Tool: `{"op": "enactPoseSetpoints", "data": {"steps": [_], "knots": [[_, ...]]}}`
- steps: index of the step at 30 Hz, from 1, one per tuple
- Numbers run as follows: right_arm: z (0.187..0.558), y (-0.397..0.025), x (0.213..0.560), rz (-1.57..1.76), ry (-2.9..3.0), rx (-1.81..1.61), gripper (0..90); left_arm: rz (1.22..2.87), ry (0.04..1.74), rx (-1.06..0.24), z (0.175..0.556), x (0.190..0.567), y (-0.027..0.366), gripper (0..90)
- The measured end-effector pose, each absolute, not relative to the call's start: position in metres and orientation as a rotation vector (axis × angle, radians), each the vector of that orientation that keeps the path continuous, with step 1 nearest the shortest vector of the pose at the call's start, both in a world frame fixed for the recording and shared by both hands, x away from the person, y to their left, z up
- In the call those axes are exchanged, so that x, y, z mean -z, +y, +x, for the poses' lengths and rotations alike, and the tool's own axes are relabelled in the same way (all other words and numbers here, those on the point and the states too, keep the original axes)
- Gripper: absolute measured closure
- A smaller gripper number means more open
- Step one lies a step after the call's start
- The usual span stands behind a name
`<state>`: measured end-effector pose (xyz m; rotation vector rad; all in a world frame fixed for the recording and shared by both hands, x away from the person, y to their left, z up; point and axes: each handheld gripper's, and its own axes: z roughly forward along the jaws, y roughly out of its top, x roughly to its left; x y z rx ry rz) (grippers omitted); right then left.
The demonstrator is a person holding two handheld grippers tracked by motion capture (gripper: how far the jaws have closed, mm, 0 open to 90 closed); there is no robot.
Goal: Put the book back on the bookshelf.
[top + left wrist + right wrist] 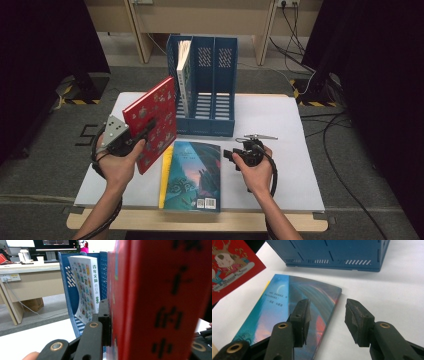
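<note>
My left gripper (145,131) is shut on a red picture book (152,122), held upright and tilted above the table's left side, just in front of the blue file rack (205,87). In the left gripper view the red book's spine (160,300) sits between the jaws, with the rack's left wall (66,287) and a white book (86,287) standing in its left slot behind. A teal book (192,175) lies flat on the white mat. My right gripper (230,156) hovers open beside that book's right edge; in its own view the fingers (303,320) straddle the teal book's edge (287,312).
The rack (332,252) has three slots; its middle and right ones hold nothing. The white mat (285,135) covers a wooden table (200,221) with bare room at the right. Cables (320,90) lie on the floor beyond, and desks stand at the back.
</note>
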<state>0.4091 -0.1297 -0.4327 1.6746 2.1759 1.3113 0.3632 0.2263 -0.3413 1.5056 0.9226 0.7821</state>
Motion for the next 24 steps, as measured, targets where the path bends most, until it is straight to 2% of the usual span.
{"op": "enactPoseSetpoints", "data": {"steps": [24], "knots": [[0.4, -0.146, 0.454, 1.716, 2.098, -1.313, 54.8, 1.499, 0.886, -0.76, 0.391, 0.318, 0.188, 79.0]]}}
